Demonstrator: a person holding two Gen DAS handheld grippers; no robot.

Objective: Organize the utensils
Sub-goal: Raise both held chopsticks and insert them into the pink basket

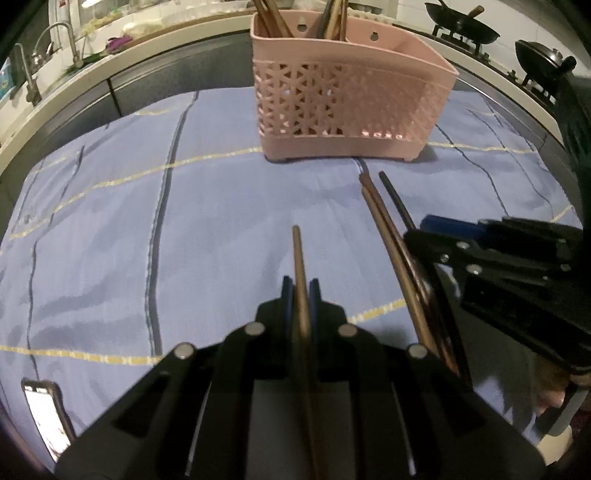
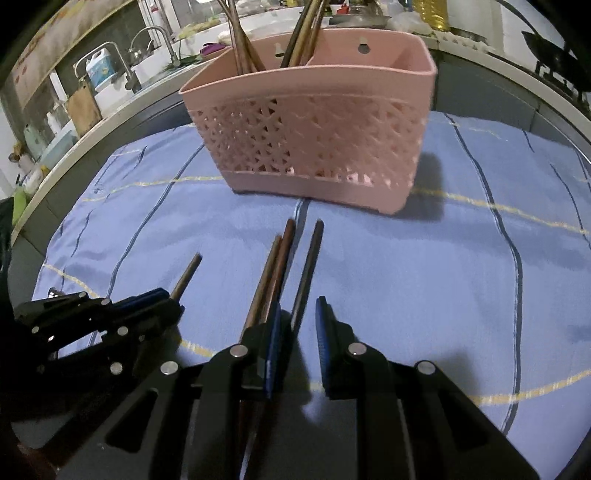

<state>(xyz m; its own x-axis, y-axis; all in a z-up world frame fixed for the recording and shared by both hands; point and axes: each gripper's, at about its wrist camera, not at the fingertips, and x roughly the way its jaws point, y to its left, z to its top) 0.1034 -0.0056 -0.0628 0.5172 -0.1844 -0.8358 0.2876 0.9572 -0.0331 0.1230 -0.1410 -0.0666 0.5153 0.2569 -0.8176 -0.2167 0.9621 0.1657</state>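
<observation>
A pink perforated utensil basket [image 1: 347, 107] [image 2: 314, 136] stands upright on the blue cloth; several chopsticks stand in its left and middle compartments, and the right one looks empty. My left gripper [image 1: 301, 291] is shut on a brown chopstick [image 1: 298, 258] that points toward the basket; it also shows in the right wrist view [image 2: 186, 277]. My right gripper [image 2: 299, 321] is open, its jaws either side of a dark chopstick [image 2: 310, 258]. Two brown chopsticks [image 2: 275, 266] lie just left of it, under the left finger [image 2: 273, 332]. These loose chopsticks show in the left wrist view [image 1: 388, 221], beside the right gripper [image 1: 436, 236].
A blue striped cloth [image 1: 147, 221] covers the table. A phone [image 1: 44, 413] lies at its near left corner. Behind are a counter with sink taps [image 1: 62, 44] and a stove with black woks [image 1: 461, 22].
</observation>
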